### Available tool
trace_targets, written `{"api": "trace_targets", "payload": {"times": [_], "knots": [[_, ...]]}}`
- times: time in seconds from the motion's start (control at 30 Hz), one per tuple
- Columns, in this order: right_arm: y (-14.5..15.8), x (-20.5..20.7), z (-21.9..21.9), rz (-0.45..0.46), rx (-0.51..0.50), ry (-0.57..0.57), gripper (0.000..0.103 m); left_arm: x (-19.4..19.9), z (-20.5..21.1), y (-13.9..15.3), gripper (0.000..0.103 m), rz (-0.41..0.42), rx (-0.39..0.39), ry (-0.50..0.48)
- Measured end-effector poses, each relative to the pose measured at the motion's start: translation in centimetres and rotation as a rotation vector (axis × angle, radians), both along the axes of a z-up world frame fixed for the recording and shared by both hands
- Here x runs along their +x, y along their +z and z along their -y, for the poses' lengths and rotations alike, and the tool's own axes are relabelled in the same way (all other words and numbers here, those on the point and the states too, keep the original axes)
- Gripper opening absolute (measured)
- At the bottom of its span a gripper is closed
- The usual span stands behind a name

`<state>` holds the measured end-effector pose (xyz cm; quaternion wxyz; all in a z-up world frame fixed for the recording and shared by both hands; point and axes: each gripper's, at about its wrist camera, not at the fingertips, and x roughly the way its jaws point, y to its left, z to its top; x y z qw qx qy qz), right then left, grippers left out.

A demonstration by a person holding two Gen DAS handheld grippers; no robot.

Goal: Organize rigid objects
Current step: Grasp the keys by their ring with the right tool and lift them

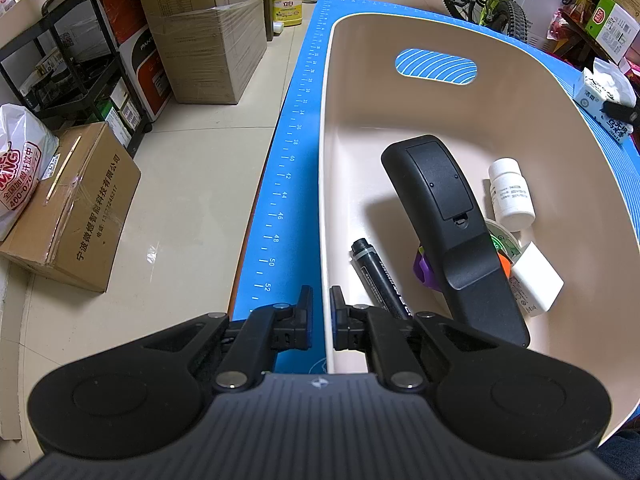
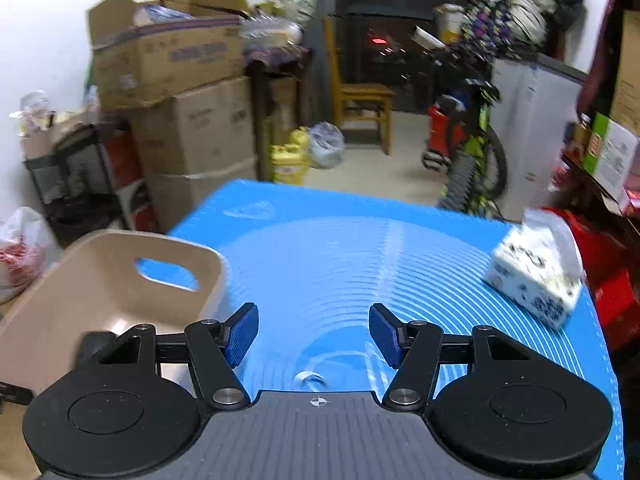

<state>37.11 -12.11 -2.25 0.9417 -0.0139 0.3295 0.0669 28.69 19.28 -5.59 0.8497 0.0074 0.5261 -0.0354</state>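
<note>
The beige bin (image 1: pixel 520 128) sits on the blue tabletop (image 2: pixel 320 248), already holding the remote (image 1: pixel 452 232), bottle (image 1: pixel 511 196) and marker (image 1: pixel 380 276). Left claw (image 1: pixel 321 306) seems clamped narrowly on its rim; right claw (image 2: pixel 314 332) gapes wide, empty.

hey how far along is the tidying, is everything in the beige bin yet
Mostly done, it seems. The beige bin already holds a black remote, black marker, white bottle, white charger and a tape roll. The left gripper grips the bin's rim; the right gripper is open and empty. On the blue mat, only a tissue pack shows outside.
</note>
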Motion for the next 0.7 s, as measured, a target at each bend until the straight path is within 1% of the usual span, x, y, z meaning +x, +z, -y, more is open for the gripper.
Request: {"api": "trace_targets", "payload": {"times": [0.17, 0.37, 0.5, 0.57, 0.6, 0.7], "knots": [[-4.0, 1.8, 0.2, -0.068, -0.031, 0.007, 0.069, 0.0, 0.0, 0.0, 0.011, 0.000, 0.000, 0.000], [-7.8, 2.5, -1.2, -0.105, -0.030, 0.008, 0.069, 0.0, 0.0, 0.0, 0.011, 0.000, 0.001, 0.000], [-9.9, 2.6, -2.8, -0.102, -0.052, -0.012, 0.069, 0.0, 0.0, 0.0, 0.011, 0.000, 0.001, 0.000], [-10.5, 2.6, -3.5, -0.090, -0.086, -0.028, 0.069, 0.0, 0.0, 0.0, 0.011, 0.000, 0.000, 0.000], [-10.6, 2.4, -3.8, -0.065, -0.099, -0.040, 0.069, 0.0, 0.0, 0.0, 0.011, 0.000, 0.001, 0.000], [-11.0, 2.2, -4.3, -0.029, -0.134, -0.065, 0.069, 0.0, 0.1, 0.0, 0.011, 0.000, 0.002, -0.001]]}}
